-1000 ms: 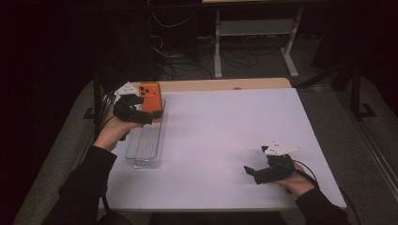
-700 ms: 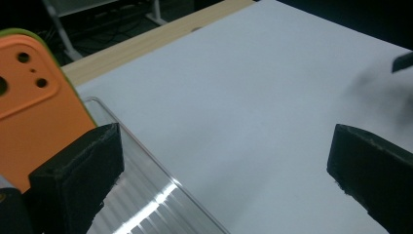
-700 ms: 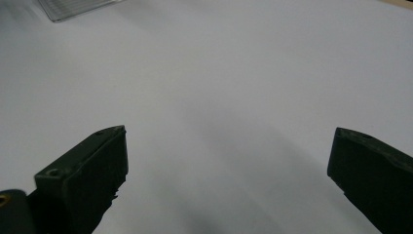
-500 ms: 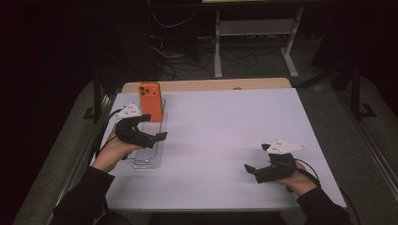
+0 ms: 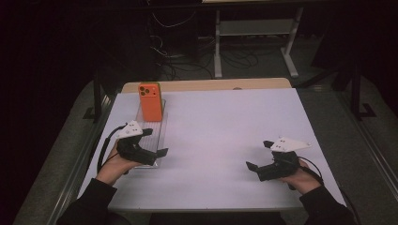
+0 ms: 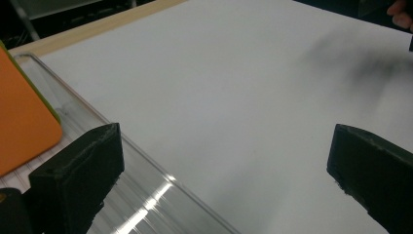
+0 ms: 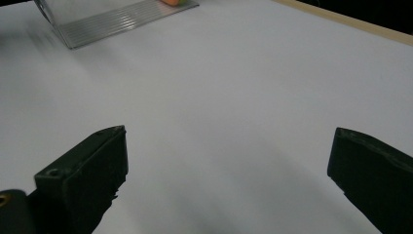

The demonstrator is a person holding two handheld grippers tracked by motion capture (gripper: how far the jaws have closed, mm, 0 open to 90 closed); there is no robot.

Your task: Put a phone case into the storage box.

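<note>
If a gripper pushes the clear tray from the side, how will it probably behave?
The clear tray looks like thin rigid plastic, so it likely slides easily on the smooth white table. The orange phone weighs its far end, so it may pivot.

glossy clear plastic tray (image 5: 151, 136), matt white table (image 5: 225, 140)

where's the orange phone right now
In the high view the orange phone stands at the far end of the clear tray, near the table's far-left corner, beyond the left gripper, whose open jaws are apart from it.
</note>
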